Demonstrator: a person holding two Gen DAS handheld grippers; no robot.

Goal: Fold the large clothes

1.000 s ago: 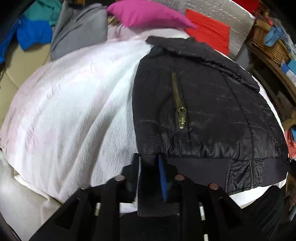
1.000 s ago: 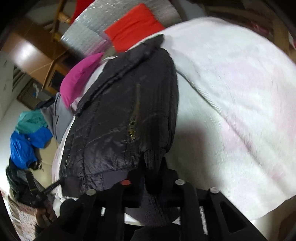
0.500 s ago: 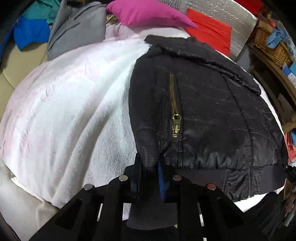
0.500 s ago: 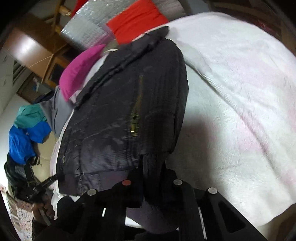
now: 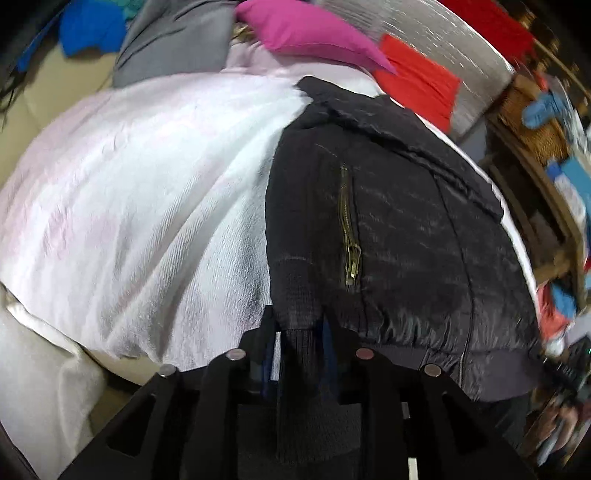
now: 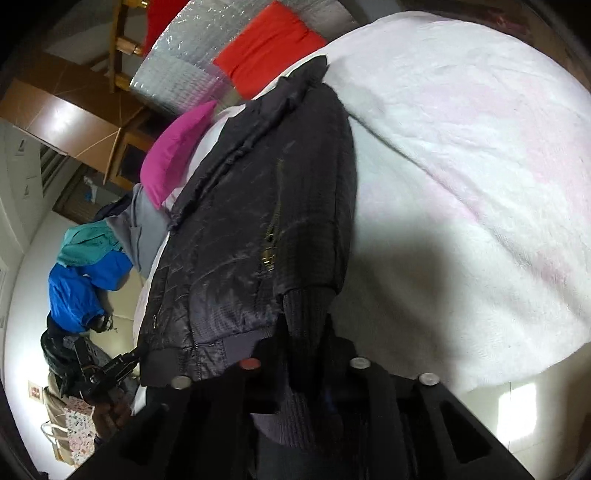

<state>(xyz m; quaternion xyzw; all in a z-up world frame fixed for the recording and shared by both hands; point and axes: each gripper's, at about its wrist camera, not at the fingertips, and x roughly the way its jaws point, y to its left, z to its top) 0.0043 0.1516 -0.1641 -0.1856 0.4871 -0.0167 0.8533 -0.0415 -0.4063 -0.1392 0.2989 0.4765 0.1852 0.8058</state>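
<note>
A black quilted jacket (image 5: pixel 406 229) with a brass zip lies front up on a white fleece blanket (image 5: pixel 129 203), sleeves folded along its sides. My left gripper (image 5: pixel 299 332) is at the hem with one ribbed cuff (image 5: pixel 299 354) between its fingers. Its jaws are opening, and a slit of white shows beside the cuff. In the right wrist view the jacket (image 6: pixel 240 229) runs away from my right gripper (image 6: pixel 304 332). The other cuff (image 6: pixel 306 306) lies between its opening jaws. The left gripper (image 6: pixel 110 369) shows there at the hem's far end, in a hand.
A magenta cushion (image 5: pixel 310 33), a red cloth (image 5: pixel 417 81) and a silver padded sheet (image 5: pixel 443 40) lie beyond the collar. Grey (image 5: pixel 173 40) and blue (image 5: pixel 92 26) garments are piled at the back left. A wicker basket (image 5: pixel 535 122) and wooden furniture stand on the right. The blanket (image 6: pixel 461 166) spreads wide beside the jacket.
Both grippers pinched the cuffs half a second ago and have now loosened. The left view has shifted slightly and blurred; the jacket itself lies as before.
</note>
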